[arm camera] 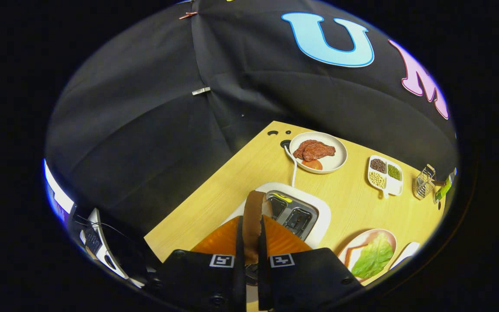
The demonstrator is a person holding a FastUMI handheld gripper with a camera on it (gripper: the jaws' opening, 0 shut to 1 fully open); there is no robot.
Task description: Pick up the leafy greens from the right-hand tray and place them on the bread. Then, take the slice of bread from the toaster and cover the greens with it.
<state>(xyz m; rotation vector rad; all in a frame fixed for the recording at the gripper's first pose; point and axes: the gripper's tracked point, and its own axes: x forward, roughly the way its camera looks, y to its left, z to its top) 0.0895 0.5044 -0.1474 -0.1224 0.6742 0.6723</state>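
My gripper is shut on a brown slice of bread, held edge-on and upright between both fingers, raised above the table. Just beyond the fingers stands the white toaster, and its two slots look dark. To the right of the fingers, on a pale plate, lie the leafy greens, spread flat over something pale with a brown edge that they mostly hide.
Beyond the toaster are a white plate with meat and a tomato slice, a divided dish of beans, and a wire basket. The toaster's white cable runs to the back. The wooden table's edge drops off at left.
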